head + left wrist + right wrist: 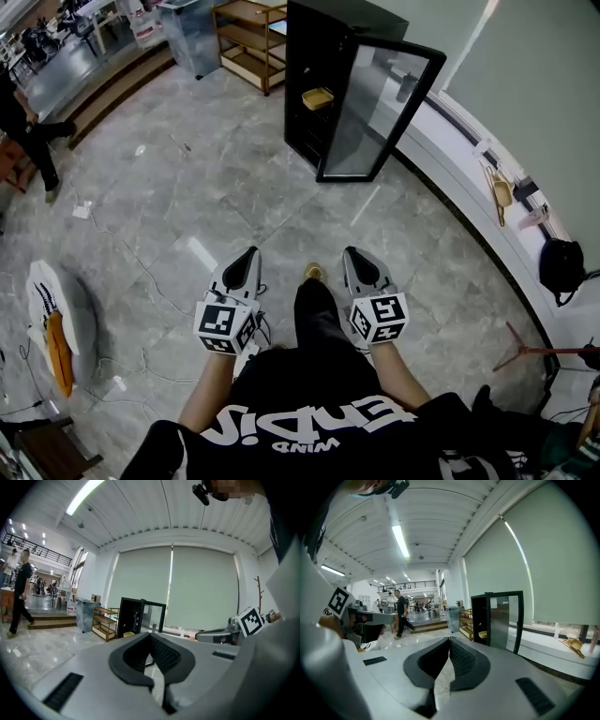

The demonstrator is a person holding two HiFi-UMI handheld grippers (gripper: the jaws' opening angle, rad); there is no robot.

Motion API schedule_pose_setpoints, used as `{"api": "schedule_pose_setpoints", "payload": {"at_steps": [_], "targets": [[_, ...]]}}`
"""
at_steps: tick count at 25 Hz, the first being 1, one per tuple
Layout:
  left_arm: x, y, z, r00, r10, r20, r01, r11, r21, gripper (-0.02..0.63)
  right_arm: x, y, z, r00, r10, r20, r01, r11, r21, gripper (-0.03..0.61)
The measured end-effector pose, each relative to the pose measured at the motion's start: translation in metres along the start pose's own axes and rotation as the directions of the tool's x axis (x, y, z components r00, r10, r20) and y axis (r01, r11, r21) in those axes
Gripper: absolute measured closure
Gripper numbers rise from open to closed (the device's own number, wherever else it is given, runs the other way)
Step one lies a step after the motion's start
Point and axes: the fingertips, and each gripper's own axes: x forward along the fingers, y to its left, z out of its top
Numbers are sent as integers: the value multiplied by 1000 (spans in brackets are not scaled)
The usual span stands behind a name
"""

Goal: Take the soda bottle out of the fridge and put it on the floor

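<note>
Left claw [249, 255] and right claw [351, 255] both pinched together, nothing between. Fridge [314, 66] stands well ahead on the floor [234, 187], door [380, 108] open.

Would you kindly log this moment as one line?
left gripper: shut, empty | right gripper: shut, empty | fridge: door open, ahead | soda bottle: not visible

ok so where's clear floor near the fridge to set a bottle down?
Widest bare floor: between the open fridge door and the left gripper and right gripper. Also the stretch left of the fridge, in front of the wooden shelf. Crowded: cables and a white-and-orange object at far left; the white ledge hems the right.
</note>
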Motion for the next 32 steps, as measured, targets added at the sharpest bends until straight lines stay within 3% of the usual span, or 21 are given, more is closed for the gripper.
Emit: {"api": "schedule_pose_setpoints", "payload": {"at_steps": [11, 18, 26, 32], "targets": [[155, 53, 55, 999, 40, 18, -40, 999, -13, 606, 134, -98, 77, 999, 40, 32, -39, 999, -35, 554], [239, 74, 83, 996, 82, 43, -80, 996, -41, 606, 200, -167, 97, 999, 50, 18, -49, 998, -29, 554], [287, 112, 98, 994, 104, 39, -102, 994, -43, 606, 264, -183, 110, 997, 70, 13, -70, 997, -15, 554], [343, 151, 106, 999, 34, 42, -33, 999, -17, 606, 327, -192, 119, 999, 48, 11, -47, 999, -13, 554]]}}
